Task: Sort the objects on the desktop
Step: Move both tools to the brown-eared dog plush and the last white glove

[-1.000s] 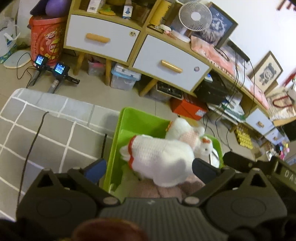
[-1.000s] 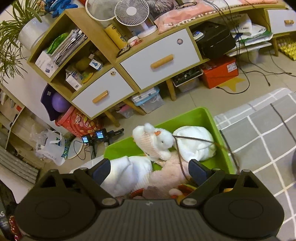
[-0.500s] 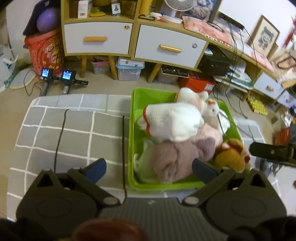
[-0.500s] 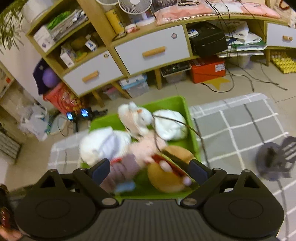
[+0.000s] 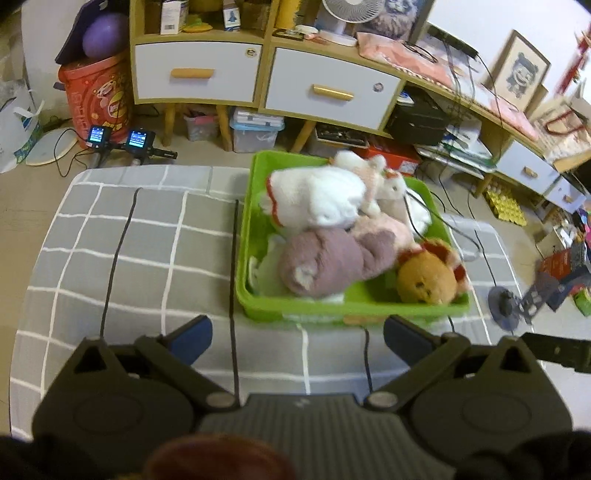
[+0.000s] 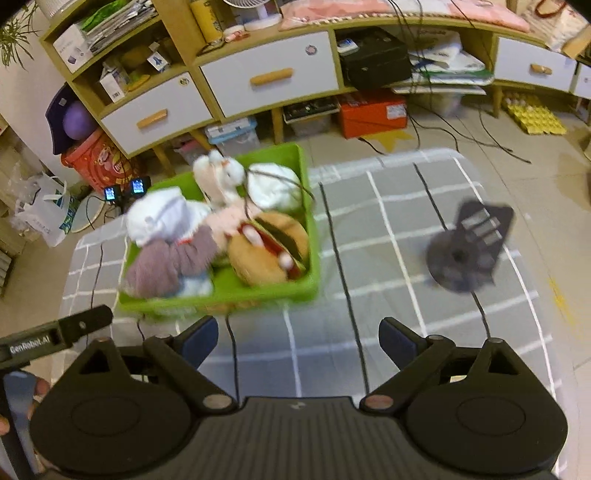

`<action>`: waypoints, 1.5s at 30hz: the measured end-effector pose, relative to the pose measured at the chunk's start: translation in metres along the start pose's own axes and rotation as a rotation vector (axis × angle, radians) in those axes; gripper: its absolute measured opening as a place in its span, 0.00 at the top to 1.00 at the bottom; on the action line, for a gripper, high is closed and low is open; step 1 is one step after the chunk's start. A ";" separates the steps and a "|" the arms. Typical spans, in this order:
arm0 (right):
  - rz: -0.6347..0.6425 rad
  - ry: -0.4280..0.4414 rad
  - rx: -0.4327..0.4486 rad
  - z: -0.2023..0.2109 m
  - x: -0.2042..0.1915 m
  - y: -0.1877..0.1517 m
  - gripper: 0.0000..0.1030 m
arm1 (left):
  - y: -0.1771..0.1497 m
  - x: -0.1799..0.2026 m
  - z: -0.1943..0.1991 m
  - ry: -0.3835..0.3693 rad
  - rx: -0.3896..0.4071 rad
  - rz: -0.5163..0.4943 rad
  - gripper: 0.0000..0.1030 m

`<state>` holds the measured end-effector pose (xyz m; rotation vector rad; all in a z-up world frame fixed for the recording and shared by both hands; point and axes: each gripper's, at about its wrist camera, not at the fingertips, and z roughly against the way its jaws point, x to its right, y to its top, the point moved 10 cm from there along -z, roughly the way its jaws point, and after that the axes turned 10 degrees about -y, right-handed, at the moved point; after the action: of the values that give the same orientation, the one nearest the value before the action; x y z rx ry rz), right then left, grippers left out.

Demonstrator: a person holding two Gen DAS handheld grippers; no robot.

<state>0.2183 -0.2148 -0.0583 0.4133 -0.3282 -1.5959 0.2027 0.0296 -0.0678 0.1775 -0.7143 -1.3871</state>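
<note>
Both grippers drawn back from green bin point(image 5: 258, 306) of plush toys point(image 5: 317, 199), fingers point(image 6: 199, 341) spread wide, just opened further, empty.

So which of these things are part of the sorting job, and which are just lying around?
Job: green bin, white plush, mauve plush, burger plush, dark stand.
Lying about: cabinet, purple ball, red tub, orange box.

A lived-in home room is shown: a wooden sideboard point(image 5: 295, 85) with white drawers is crowded with a desk fan point(image 5: 349, 11), a framed picture point(image 5: 524, 77) and boxes, while storage bins and cables are spread over the tiled floor point(image 6: 461, 133).
</note>
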 end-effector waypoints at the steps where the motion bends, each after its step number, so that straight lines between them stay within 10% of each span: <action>1: -0.002 -0.005 -0.007 0.000 0.004 -0.006 0.06 | -0.006 0.003 0.001 -0.001 -0.008 -0.006 0.01; 15: -0.011 -0.019 -0.089 -0.015 0.047 -0.067 0.06 | -0.086 0.009 0.001 0.033 -0.069 -0.102 0.01; 31: 0.016 -0.127 -0.185 -0.047 0.098 -0.105 0.06 | -0.151 0.038 -0.029 -0.059 -0.165 -0.534 0.01; 45: 0.062 -0.111 -0.216 -0.060 0.081 -0.119 0.06 | -0.156 0.032 -0.045 -0.036 -0.186 -0.509 0.01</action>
<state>0.1365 -0.2848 -0.1705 0.1482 -0.2466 -1.5776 0.0981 -0.0454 -0.1716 0.1952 -0.5860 -1.9380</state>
